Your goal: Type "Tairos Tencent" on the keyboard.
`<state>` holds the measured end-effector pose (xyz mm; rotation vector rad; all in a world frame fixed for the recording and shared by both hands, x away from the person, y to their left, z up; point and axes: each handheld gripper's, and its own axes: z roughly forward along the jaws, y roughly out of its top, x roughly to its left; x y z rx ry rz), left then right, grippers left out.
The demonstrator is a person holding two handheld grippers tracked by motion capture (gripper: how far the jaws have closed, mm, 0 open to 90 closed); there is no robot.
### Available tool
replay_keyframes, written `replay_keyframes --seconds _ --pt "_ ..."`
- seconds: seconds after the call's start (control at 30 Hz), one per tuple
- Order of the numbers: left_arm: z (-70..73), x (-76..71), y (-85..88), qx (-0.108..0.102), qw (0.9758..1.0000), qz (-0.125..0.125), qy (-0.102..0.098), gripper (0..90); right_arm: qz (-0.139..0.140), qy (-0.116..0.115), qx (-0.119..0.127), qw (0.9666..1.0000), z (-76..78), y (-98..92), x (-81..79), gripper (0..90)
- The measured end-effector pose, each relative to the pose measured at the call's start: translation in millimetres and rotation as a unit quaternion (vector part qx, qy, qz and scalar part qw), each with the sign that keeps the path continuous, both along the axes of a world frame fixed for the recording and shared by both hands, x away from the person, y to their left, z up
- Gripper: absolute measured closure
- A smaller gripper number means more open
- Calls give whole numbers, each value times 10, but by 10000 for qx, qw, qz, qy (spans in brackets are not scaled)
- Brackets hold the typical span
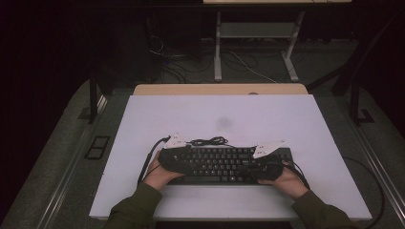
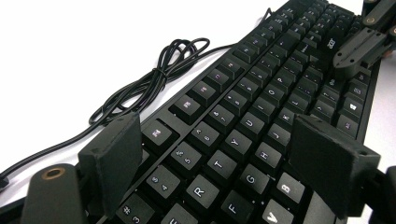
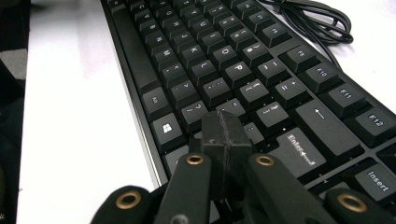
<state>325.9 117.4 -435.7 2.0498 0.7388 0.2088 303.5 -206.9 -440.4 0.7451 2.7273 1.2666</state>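
L gripper (image 2: 219,163) hovers over the black keyboard (image 1: 224,164) at its left end, jaws spread wide w/ nothing between them, above the R/T/G keys. The keyboard lies on the white table (image 1: 143,124) near the front edge; its coiled cable (image 1: 207,141) sits just behind. R gripper (image 3: 224,133) at the right end, jaws clenched together, empty, tip down by the keys left of Enter, prob. touching one, hard to tell. Step looks like key-pressing w/ the closed tip. Next: a short straight push on one key only. No containers here.

White table (image 1: 305,124): black keyboard (image 1: 224,164), coiled cable (image 1: 208,141).
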Motion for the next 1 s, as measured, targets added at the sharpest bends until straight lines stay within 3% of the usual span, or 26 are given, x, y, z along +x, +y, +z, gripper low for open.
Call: replay_keyframes --seconds 0.2,0.4,0.63,1.0 --pt "8 1 8 -15 10000 -2 -59 247 29 -35 0 10000 -5 6 -11 895" --pt "17 9 8 39 10000 38 -32 544 31 -50 -3 10000 -6 7 -14 895" --pt "24 22 -10 152 9997 -148 111 877 28 -54 5 10000 -8 6 -15 896" --pt "-14 26 -52 345 9985 -272 325 891 25 -56 2 10000 -8 6 -16 896"
